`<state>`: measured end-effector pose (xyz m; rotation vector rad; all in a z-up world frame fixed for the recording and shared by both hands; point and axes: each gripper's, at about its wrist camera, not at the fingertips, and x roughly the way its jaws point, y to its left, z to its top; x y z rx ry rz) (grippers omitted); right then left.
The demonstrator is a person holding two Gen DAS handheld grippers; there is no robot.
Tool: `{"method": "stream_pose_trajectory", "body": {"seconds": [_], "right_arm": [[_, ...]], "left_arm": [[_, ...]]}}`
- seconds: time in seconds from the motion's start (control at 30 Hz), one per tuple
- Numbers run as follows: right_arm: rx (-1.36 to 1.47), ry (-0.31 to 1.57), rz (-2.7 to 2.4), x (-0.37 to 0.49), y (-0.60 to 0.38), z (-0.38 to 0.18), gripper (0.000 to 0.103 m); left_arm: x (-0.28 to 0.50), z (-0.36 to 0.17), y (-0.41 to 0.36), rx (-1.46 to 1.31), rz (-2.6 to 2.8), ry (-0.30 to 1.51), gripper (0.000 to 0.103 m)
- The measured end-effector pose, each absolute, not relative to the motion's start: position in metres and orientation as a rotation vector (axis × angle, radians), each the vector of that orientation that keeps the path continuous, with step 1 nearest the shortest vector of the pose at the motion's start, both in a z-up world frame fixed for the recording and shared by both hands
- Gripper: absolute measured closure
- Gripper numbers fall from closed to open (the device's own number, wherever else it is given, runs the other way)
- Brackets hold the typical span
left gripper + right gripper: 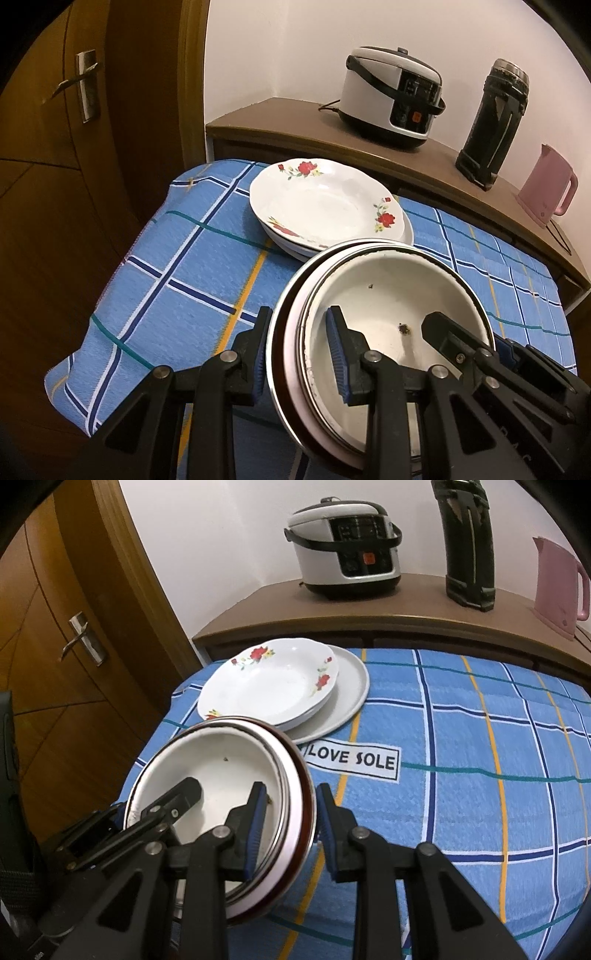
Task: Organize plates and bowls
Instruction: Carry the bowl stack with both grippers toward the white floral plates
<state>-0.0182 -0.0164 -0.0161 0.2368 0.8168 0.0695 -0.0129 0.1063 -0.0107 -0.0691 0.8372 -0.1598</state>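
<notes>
A stack of nested bowls, a white chipped enamel one on top of pink and metal ones, hangs tilted over the near part of the blue checked tablecloth. My left gripper is shut on the stack's left rim, one finger inside, one outside. My right gripper is shut on the opposite rim in the same way. Each gripper also shows in the other's view: right gripper, left gripper. Behind the bowls lie flowered plates on a plain white plate.
A wooden sideboard behind the table carries a rice cooker, a black flask and a pink kettle. A wooden door stands at the left. Bare cloth lies right of the plates.
</notes>
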Motion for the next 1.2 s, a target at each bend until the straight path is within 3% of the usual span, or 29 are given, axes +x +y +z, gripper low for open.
{"method": "stream_pose_trajectory", "body": {"seconds": [1.2], "right_arm": [[0.265, 0.753, 0.087, 0.02, -0.026, 0.012, 0.075]], "left_arm": [[0.026, 0.022, 0.099, -0.043, -0.153, 0.769, 0.071]]}}
